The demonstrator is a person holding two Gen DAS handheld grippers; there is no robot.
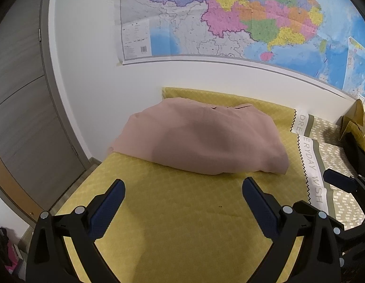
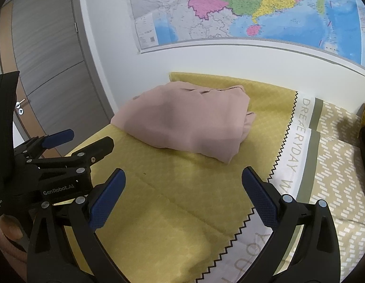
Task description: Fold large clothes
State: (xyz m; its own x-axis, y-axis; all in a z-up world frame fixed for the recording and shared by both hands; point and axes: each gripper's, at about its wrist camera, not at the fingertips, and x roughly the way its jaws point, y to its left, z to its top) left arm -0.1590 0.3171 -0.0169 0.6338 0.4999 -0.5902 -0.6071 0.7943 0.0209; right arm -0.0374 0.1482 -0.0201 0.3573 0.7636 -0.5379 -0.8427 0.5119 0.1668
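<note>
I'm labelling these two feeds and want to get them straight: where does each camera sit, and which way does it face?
Left wrist: sits on the left hand-held gripper, open, facing the folded pink garment on the yellow cloth; the right hand-held gripper shows at the right edge.
Right wrist: sits on the right hand-held gripper, open, facing the same garment from further right; the left one shows at left.
Shared: garment, yellow cloth, wall map, door.

Black hand-held gripper (image 2: 183,188): blue textured pads (image 2: 107,200), silver screws, apparently "GenRobot.AI" lettering.
</note>
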